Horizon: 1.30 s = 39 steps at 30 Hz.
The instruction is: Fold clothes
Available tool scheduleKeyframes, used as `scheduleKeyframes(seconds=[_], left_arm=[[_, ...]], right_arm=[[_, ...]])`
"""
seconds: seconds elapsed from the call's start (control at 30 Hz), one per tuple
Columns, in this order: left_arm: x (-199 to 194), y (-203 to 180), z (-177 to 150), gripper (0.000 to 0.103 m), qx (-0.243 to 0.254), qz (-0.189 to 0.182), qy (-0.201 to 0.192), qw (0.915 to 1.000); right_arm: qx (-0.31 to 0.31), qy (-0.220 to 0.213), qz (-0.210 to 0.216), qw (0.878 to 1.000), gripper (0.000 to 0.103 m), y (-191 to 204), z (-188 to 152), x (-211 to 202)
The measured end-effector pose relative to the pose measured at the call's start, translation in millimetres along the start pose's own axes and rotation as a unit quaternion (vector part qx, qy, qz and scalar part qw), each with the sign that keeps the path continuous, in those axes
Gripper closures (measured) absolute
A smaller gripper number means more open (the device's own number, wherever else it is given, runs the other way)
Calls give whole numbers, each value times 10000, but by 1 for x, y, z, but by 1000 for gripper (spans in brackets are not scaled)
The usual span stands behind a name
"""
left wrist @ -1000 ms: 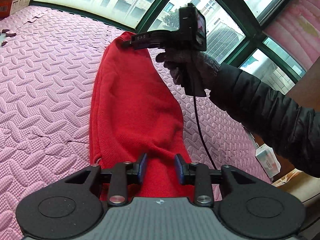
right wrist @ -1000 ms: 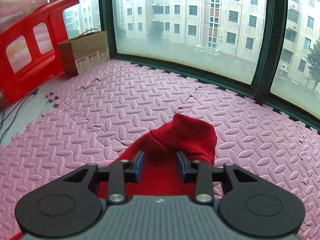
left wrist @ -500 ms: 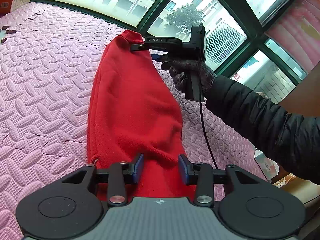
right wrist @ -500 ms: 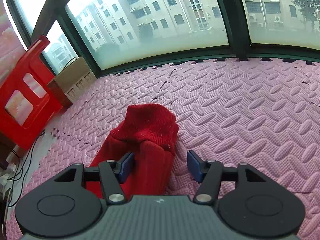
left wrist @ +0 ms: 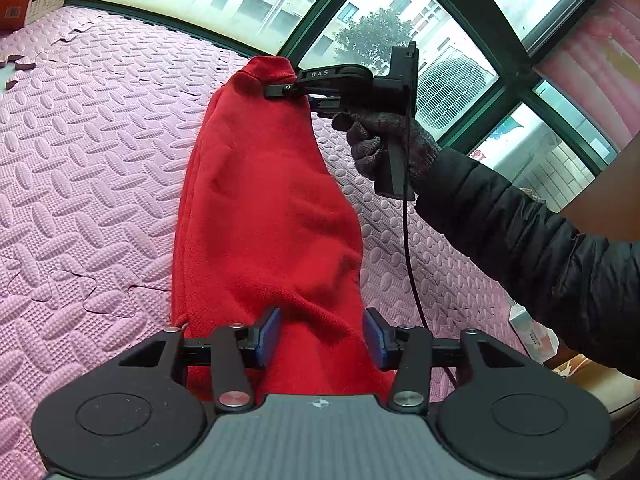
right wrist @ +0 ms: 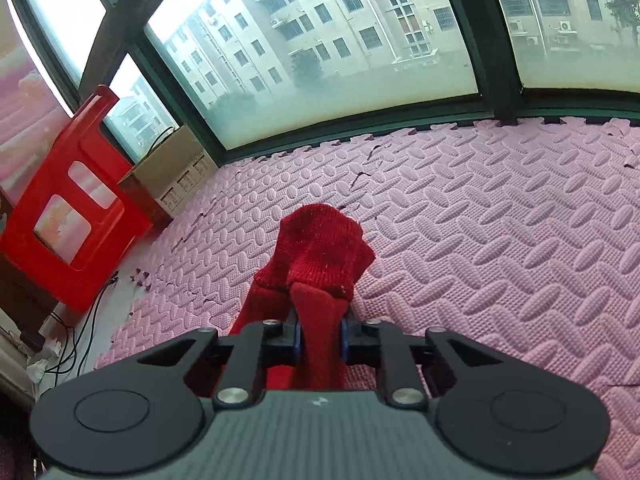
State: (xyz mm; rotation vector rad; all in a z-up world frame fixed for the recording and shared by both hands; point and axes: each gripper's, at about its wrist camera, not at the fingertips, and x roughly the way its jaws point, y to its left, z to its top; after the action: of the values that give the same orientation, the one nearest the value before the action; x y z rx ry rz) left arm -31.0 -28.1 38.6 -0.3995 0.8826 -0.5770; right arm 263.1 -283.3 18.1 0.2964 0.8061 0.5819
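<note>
A red knitted garment [left wrist: 264,208] lies lengthwise on the pink foam mat [left wrist: 92,152]. My left gripper [left wrist: 322,336] is open, its blue pads either side of the garment's near end. In the left wrist view my right gripper [left wrist: 286,87] pinches the garment's far end. In the right wrist view my right gripper [right wrist: 320,334] is shut on a fold of the red garment [right wrist: 320,256], whose ribbed cuff bunches just ahead of the fingers.
Dark-framed windows [right wrist: 320,60] run along the mat's far edge. A red plastic stool [right wrist: 68,208] and a cardboard box [right wrist: 172,176] stand at the left. Cables [right wrist: 76,344] lie on bare floor beside the mat. A small white carton [left wrist: 532,338] lies at the right.
My right gripper closed from wide open onto the garment's far end and lifted it slightly. My left gripper opened wider around the near end.
</note>
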Motion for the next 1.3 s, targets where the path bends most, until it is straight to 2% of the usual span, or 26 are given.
scheduleKeyframes(seconds=[0.2, 0.3, 0.43, 0.53, 0.63, 0.83, 1.0, 1.17, 1.23, 1.3], left_arm=[[-3, -11, 9, 38, 186, 107, -209, 9996], [-4, -16, 16, 28, 286, 130, -352, 9989], [-6, -24, 24, 26, 419, 161, -542, 9975], [-9, -20, 25, 24, 403, 109, -635, 9971], [-17, -11, 17, 24, 294, 268, -669, 9970], [-55, 18, -3, 24, -103, 836, -971, 9917], [-77, 30, -17, 24, -370, 1044, -1177, 9869], [-98, 40, -31, 22, -605, 1200, -1357, 9816], [-105, 42, -36, 22, -679, 1239, -1422, 9797], [-107, 39, -39, 22, -639, 1147, -1441, 9808]], right_arm=[[-478, -281, 245, 9982, 89, 40, 10, -40], [-741, -419, 444, 9954, 89, 63, 8, -64], [-1108, -558, 699, 9898, 89, 93, -5, -98], [-1353, -610, 861, 9852, 89, 111, -20, -123], [-1511, -663, 1020, 9810, 89, 126, -40, -146], [-1934, -700, 1283, 9702, 89, 157, -100, -182], [-2914, -455, 1226, 9476, 88, 182, -168, -189], [-3798, -166, 1127, 9180, 79, 203, -227, -192], [-4240, 101, 1004, 9000, 60, 209, -251, -192], [-4511, 240, 896, 8876, 50, 213, -270, -198]])
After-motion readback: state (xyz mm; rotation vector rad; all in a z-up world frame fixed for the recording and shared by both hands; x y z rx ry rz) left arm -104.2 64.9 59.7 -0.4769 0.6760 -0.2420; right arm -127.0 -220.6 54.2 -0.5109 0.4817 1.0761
